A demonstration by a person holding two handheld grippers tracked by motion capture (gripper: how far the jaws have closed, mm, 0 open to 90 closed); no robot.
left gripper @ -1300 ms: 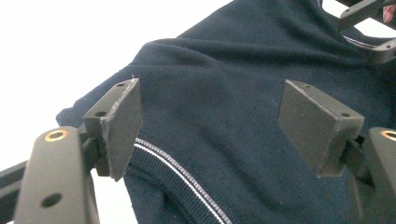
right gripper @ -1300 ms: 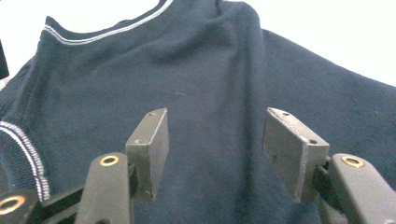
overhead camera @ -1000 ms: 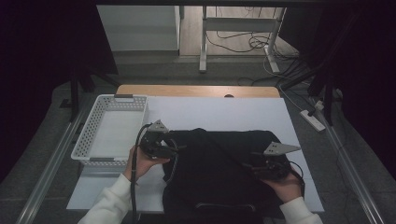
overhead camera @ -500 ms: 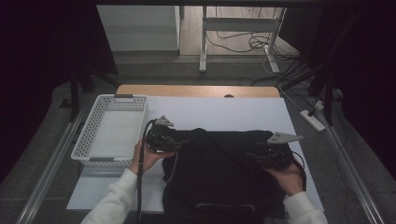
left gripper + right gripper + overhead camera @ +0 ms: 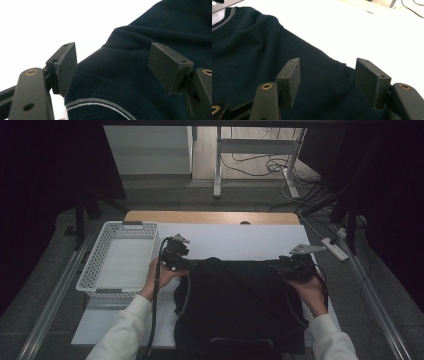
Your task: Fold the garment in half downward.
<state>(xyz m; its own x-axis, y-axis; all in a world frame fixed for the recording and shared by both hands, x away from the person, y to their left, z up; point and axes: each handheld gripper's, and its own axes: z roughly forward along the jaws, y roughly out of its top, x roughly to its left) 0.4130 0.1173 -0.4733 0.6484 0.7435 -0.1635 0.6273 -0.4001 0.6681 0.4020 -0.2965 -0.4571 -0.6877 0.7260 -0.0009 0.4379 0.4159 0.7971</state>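
Bare white table (image 5: 240,242) beyond dark garment (image 5: 240,305); basket (image 5: 117,265) flanking left

Both grippers, left (image 5: 192,265) and right (image 5: 274,266), hold their fingers parted.

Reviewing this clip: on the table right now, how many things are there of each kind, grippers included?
Dark garment: 1
White basket: 1
Grippers: 2, the left gripper and the right gripper, both open at the garment's far edge
Total: 4
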